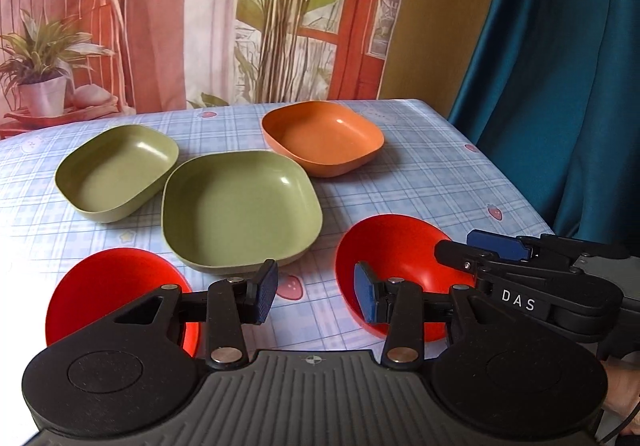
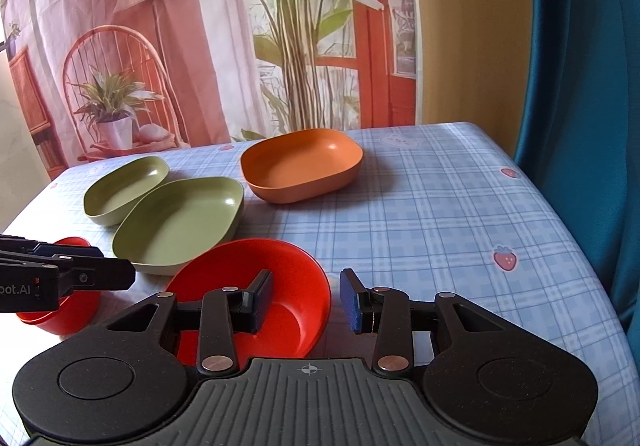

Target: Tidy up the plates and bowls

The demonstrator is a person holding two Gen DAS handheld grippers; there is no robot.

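Note:
Two red round bowls sit near the table's front edge: the left red bowl [image 1: 108, 286] and the right red bowl [image 1: 400, 258]. My left gripper [image 1: 316, 294] hangs open over the bare cloth between them, with nothing between its pads. Its right pad overlaps the right bowl's left rim in this view. My right gripper [image 2: 307, 300] is open and straddles the right red bowl's [image 2: 256, 274] right rim, one finger inside and one outside, without pressing on it. Behind stand a green dish [image 1: 240, 205], a second green dish [image 1: 116, 169] and an orange dish [image 1: 324, 137].
The checked tablecloth [image 1: 440, 173] runs to a right edge beside a teal curtain [image 1: 560, 85]. A printed backdrop [image 1: 200, 25] hangs behind the table's far edge. Bare cloth lies to the right of the dishes [image 2: 440, 213].

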